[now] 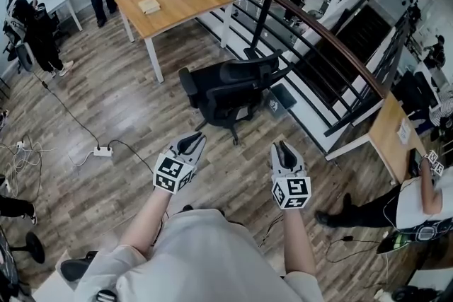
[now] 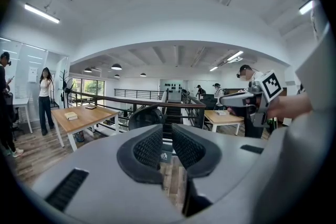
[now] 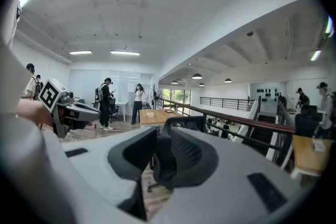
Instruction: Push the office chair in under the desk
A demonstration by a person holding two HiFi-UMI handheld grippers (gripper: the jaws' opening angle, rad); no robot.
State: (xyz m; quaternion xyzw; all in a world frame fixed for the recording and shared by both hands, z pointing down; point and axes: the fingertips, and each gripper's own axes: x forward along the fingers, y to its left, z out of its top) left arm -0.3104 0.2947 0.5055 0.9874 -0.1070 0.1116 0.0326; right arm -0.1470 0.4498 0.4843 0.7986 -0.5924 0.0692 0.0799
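In the head view a black office chair (image 1: 230,92) stands on the wood floor, apart from the wooden desk (image 1: 177,0) behind it and close to the railing. My left gripper (image 1: 192,143) and right gripper (image 1: 283,151) hover side by side short of the chair and touch nothing. In the left gripper view the left gripper (image 2: 167,147) has a narrow gap between its jaws with only floor showing through, and the chair (image 2: 144,115) lies ahead. The right gripper (image 3: 163,157) is also slightly open and empty, with the chair (image 3: 184,124) seen through and above the gap.
A dark railing (image 1: 311,25) runs diagonally right of the chair. A power strip (image 1: 103,151) with cables lies on the floor at left. A book (image 1: 149,6) rests on the desk. People stand at far left (image 1: 32,28) and near right (image 1: 417,201). A second desk (image 1: 389,127) is at right.
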